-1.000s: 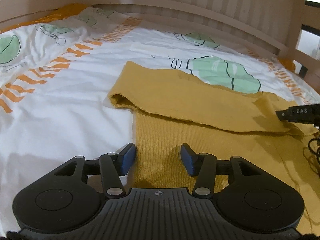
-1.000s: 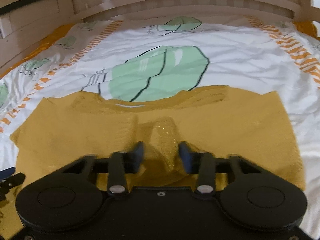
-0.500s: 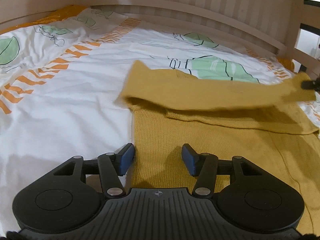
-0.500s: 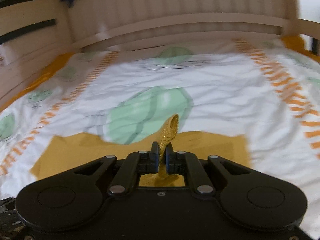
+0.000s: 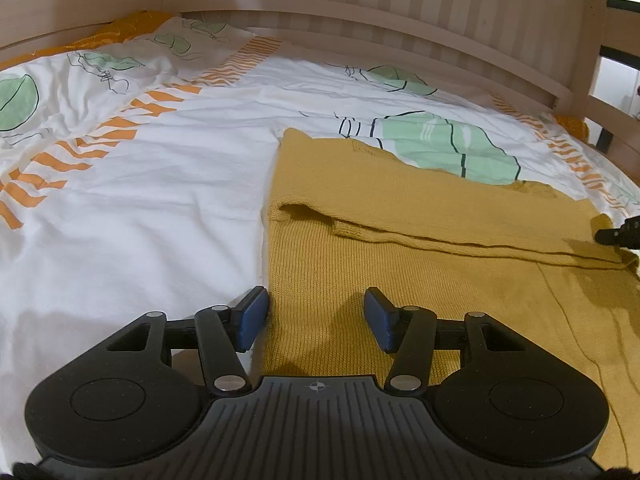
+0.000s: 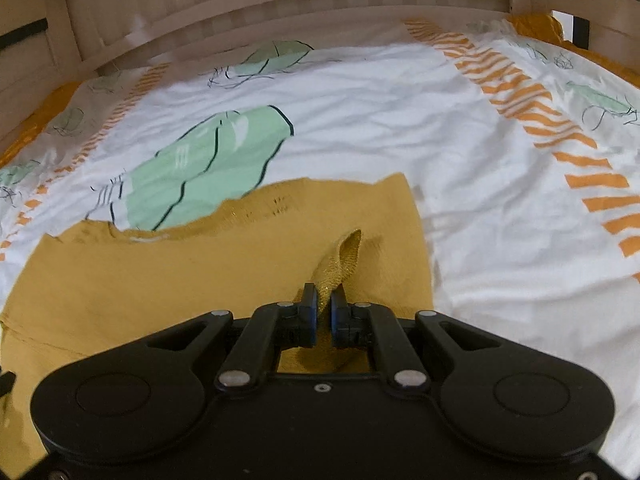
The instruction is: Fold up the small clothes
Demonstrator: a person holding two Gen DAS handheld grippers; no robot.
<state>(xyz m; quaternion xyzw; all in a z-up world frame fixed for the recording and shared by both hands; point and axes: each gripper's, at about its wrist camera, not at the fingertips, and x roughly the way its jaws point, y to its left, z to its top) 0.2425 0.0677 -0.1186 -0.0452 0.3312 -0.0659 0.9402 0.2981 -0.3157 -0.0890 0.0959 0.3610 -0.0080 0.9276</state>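
Note:
A mustard-yellow knit sweater lies flat on the bed, with a sleeve folded across its body. My left gripper is open and empty, low over the sweater's left edge near its hem. My right gripper is shut on a pinch of the sweater's fabric, which stands up between the pads. The rest of the sweater spreads to the left in the right wrist view. The right gripper's tip shows at the far right of the left wrist view.
The bed has a white cover with green leaf prints and orange stripes. A wooden slatted headboard and side rails surround it. An orange pillow edge lies at the back.
The right gripper closed on the fabric, lifted it, carried the sleeve across and lowered it. The sleeve now lies flat over the sweater body. The left gripper stayed open in place.

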